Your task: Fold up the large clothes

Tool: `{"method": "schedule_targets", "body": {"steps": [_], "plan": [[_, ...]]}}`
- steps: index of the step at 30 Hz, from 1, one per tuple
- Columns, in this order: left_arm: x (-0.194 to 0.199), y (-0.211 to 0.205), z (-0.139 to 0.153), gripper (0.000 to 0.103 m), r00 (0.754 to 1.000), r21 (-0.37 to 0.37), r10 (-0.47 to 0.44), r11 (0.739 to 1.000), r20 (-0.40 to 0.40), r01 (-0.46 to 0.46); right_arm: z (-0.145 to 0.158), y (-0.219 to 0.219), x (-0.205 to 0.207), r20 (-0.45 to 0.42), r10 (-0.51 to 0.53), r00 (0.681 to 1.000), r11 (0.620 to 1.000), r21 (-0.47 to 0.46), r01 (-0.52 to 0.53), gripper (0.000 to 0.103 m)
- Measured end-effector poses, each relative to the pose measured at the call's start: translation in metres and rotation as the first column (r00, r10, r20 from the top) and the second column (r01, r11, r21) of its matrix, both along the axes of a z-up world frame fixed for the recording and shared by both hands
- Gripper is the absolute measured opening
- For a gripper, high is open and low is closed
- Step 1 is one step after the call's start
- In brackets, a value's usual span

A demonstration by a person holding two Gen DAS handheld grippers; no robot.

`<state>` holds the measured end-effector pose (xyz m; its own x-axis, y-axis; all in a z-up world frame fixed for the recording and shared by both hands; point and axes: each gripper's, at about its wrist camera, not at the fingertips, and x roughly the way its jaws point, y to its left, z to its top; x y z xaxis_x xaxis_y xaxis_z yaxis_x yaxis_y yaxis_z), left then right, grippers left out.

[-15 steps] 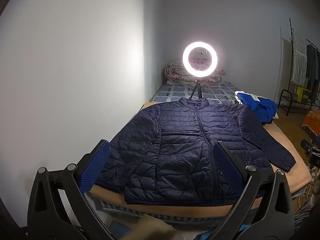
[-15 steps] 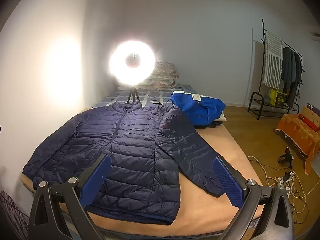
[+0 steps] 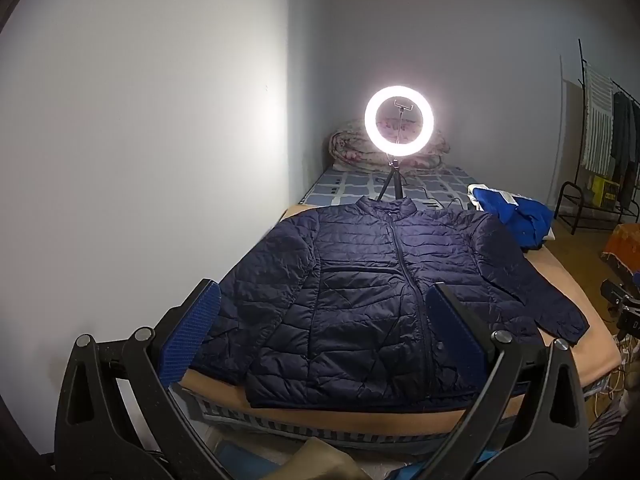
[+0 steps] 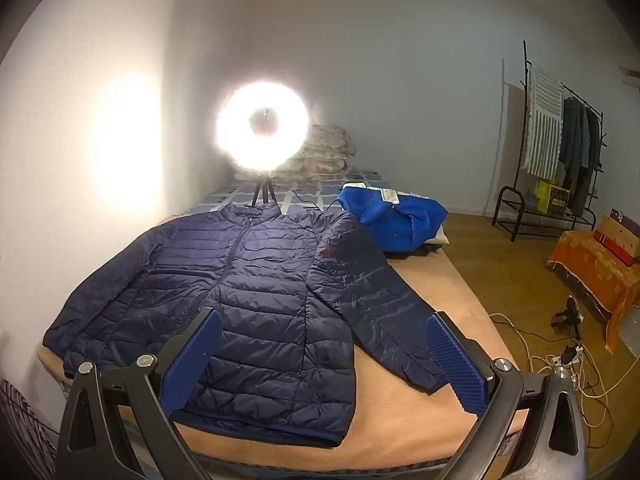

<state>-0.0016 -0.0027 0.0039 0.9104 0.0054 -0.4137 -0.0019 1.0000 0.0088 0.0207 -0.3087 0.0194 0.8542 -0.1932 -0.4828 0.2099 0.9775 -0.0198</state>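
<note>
Both grippers, left gripper (image 3: 320, 320) and right gripper (image 4: 324, 344), hang spread wide and empty before the jacket (image 4: 240, 292), which lies flat with a ring light (image 3: 399, 121) beyond its collar.

Dark navy quilted puffer jacket (image 3: 360, 292), zipped shut with collar up, spread flat and front-up across the middle of both frames, collar toward the top, hem toward the bottom edge, both sleeves angled outward and down, the right-hand sleeve cuff (image 4: 424, 376) reaching lower right of centre.
</note>
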Motion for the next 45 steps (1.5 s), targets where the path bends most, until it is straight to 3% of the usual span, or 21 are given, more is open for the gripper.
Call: {"method": "schedule_targets", "body": {"steps": [45], "plan": [[0.000,0.004,0.017,0.103,1.000,-0.008,0.011,1.000,0.020,-0.011,0.000,0.005,0.002,-0.001,0.003,1.000,1.000,-0.004,-0.003,0.103]]}}
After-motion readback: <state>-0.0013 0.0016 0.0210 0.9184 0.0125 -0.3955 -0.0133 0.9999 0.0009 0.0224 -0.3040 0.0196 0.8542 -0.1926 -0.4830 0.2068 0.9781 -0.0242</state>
